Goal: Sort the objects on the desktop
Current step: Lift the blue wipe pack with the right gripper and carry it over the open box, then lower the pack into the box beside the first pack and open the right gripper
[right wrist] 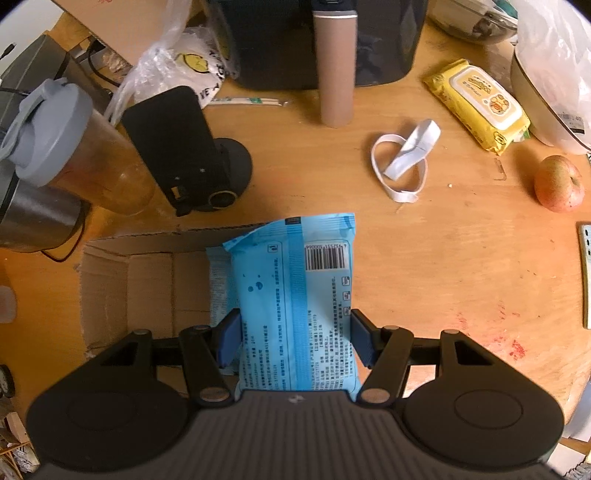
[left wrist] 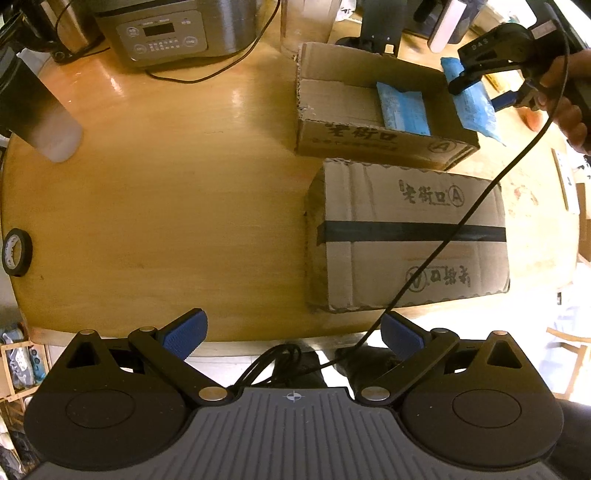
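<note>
My right gripper [right wrist: 295,334] is shut on a light blue wipes pack [right wrist: 295,280], its blue pads pressing both long sides. The pack hangs over the right end of an open cardboard box [right wrist: 147,288]. A second blue pack [right wrist: 218,280] lies inside that box. The left wrist view shows the same open box [left wrist: 343,110] with the blue pack [left wrist: 402,109] inside, and the right gripper [left wrist: 480,94] holding its pack [left wrist: 476,114] above the box's right wall. My left gripper [left wrist: 294,332] stands open and empty over the table's near edge.
A closed cardboard box with black tape [left wrist: 406,236] sits in front of the open one. A tape roll [left wrist: 16,251], a rice cooker [left wrist: 166,33], a yellow wipes pack [right wrist: 476,103], an apple [right wrist: 557,184], a white strap [right wrist: 402,162] and a phone on a stand [right wrist: 177,147] also stand on the table.
</note>
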Demonstrator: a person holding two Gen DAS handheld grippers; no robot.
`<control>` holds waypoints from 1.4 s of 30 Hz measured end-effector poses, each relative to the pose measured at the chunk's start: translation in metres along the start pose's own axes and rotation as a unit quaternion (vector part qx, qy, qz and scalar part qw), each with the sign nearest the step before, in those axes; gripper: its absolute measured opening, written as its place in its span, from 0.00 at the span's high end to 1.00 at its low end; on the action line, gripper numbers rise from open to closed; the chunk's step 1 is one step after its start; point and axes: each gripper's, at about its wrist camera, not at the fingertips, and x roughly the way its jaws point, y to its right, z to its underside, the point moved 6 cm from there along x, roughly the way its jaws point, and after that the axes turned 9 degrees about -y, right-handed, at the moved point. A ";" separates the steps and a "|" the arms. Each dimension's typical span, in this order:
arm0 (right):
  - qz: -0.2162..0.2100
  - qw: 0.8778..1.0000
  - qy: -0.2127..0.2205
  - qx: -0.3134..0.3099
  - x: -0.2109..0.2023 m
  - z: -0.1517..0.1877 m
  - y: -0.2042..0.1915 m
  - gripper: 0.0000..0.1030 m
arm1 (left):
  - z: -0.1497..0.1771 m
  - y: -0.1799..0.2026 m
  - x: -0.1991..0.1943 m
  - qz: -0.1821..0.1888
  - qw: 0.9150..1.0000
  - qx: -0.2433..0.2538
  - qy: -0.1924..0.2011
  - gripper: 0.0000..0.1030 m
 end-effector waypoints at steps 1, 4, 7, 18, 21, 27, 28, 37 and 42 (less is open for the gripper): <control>0.000 1.000 0.001 0.000 0.000 -0.001 -0.002 0.42 | 0.000 -0.001 0.000 0.000 1.000 0.000 0.000 0.00; -0.001 1.000 0.002 -0.001 0.000 -0.002 -0.009 0.42 | -0.001 -0.004 0.000 0.002 1.000 0.000 0.002 0.00; -0.002 1.000 0.003 0.001 0.000 -0.003 -0.016 0.42 | -0.003 -0.006 0.000 0.003 1.000 0.000 0.003 0.00; -0.010 1.000 0.002 -0.003 0.003 -0.001 -0.044 0.42 | -0.003 -0.012 0.000 0.008 1.000 -0.002 0.004 0.00; -0.011 1.000 0.000 -0.005 0.005 0.000 -0.052 0.42 | -0.003 -0.014 0.001 0.009 1.000 -0.004 0.004 0.00; -0.014 1.000 -0.002 -0.009 0.010 0.003 -0.068 0.42 | -0.001 -0.022 0.001 0.011 1.000 -0.012 0.006 0.00; -0.014 1.000 -0.002 -0.009 0.010 0.003 -0.070 0.42 | -0.001 -0.024 0.001 0.011 1.000 -0.013 0.006 0.00; -0.015 1.000 -0.002 -0.018 0.015 0.002 -0.094 0.42 | -0.001 -0.037 0.000 0.013 0.999 -0.032 0.007 0.00; -0.017 1.000 -0.003 -0.022 0.019 0.001 -0.106 0.42 | -0.001 -0.043 0.000 0.012 0.999 -0.039 0.008 0.00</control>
